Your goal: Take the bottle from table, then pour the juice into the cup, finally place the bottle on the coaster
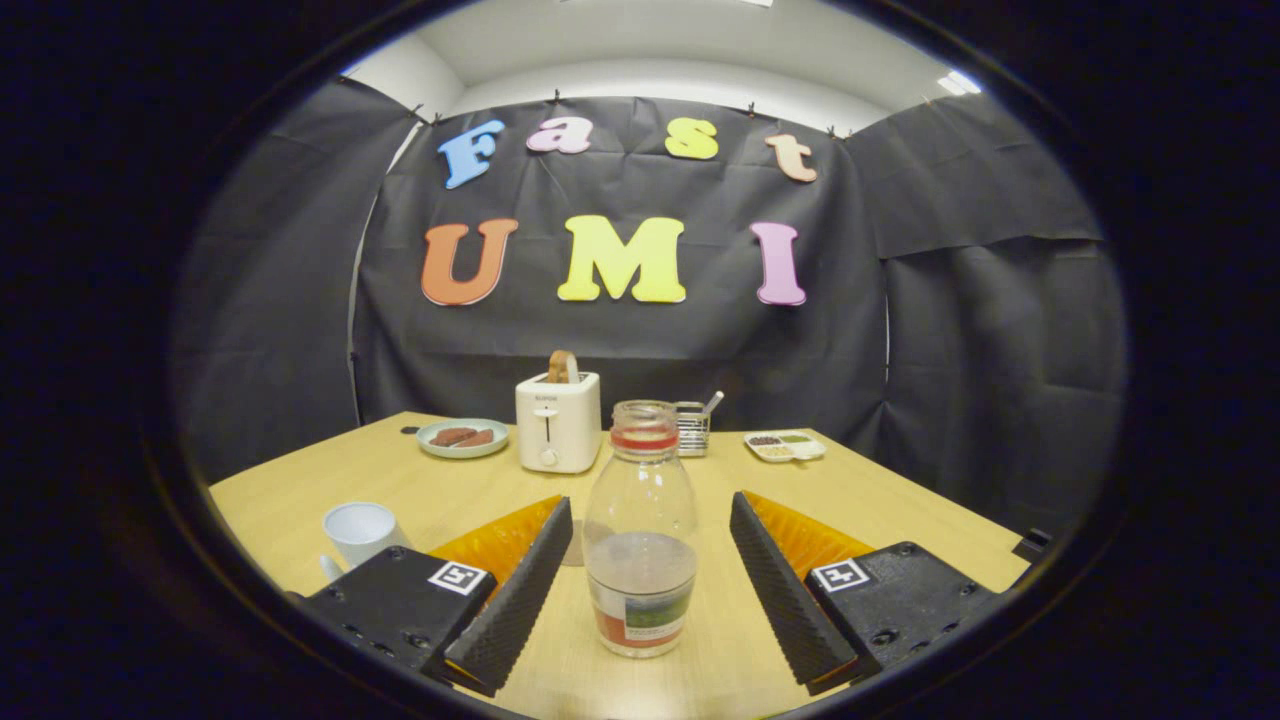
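Note:
A clear bottle [640, 530] stands upright on the wooden table [900, 500], uncapped, with a red ring at its neck, pale juice in its lower part and a label near the base. My gripper [650, 508] is open, and its two ridged black fingers [515, 590] flank the bottle with a gap on each side, touching nothing. A white cup [360, 530] sits to the left, beyond the left finger. A small brownish patch, maybe the coaster [573, 545], peeks out between the left finger and the bottle, mostly hidden.
At the back of the table stand a white toaster [558, 420] with bread in it, a green plate [462, 438] with brown pieces, a metal holder [692, 428] and a small divided tray [785, 446]. Black cloth walls close off the booth.

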Demonstrator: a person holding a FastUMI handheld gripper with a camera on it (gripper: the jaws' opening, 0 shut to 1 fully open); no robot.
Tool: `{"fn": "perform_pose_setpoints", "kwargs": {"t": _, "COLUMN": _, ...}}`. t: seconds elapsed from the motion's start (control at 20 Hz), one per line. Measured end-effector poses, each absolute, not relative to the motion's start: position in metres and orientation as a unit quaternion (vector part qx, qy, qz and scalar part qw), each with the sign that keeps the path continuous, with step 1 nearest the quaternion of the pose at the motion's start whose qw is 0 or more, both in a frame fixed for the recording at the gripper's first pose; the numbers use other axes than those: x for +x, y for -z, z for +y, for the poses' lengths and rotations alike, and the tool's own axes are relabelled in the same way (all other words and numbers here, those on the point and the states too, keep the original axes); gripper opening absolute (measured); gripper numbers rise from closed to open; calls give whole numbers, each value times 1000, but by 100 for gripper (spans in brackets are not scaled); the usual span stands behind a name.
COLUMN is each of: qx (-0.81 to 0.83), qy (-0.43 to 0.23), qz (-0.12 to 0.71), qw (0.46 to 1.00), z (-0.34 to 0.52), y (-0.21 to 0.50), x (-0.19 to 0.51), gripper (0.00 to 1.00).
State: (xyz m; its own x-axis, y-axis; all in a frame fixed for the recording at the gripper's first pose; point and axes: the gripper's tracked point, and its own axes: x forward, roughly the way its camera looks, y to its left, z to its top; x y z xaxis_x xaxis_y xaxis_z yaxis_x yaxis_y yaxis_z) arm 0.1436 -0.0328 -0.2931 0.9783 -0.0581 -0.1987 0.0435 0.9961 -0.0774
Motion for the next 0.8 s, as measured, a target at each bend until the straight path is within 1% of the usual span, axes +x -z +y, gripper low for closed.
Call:
{"fn": "perform_pose_setpoints", "kwargs": {"t": 0.65, "qx": -39, "qy": 35, "qz": 101, "qw": 994, "z": -36, "y": 327, "x": 154, "gripper": 100}}
{"fn": "perform_pose_setpoints", "kwargs": {"t": 0.8, "qx": -55, "qy": 35, "qz": 104, "qw": 992, "z": -37, "y": 330, "x": 157, "gripper": 88}}
